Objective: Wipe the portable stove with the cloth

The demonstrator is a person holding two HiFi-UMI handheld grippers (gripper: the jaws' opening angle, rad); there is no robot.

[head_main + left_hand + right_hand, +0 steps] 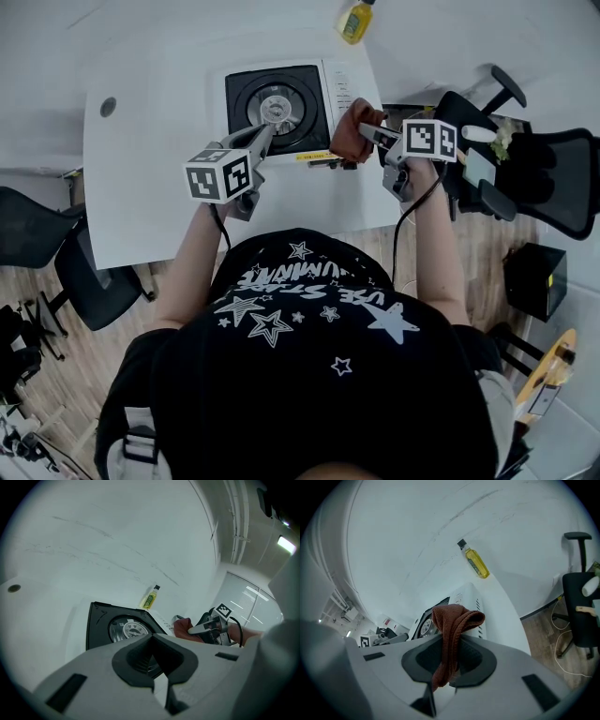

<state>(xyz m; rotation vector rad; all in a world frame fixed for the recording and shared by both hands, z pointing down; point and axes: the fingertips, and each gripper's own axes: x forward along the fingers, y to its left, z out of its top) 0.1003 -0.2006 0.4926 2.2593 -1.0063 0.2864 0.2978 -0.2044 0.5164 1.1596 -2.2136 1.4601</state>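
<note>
The portable stove [291, 108] sits on the white table, a white body with a black top and a round burner [129, 630]. My left gripper [267, 131] hovers over the burner with its jaws shut and nothing between them. A brown cloth [354, 131] hangs folded beside the stove's right end, and my right gripper [375, 134] is shut on it. In the right gripper view the cloth [452, 634] droops through the jaws, with the stove [461, 604] beyond it.
A yellow bottle [355, 21] lies on the table behind the stove. Black office chairs stand at the right [534, 173] and at the left [56, 272]. The table's front edge [169, 258] is close to the person's body.
</note>
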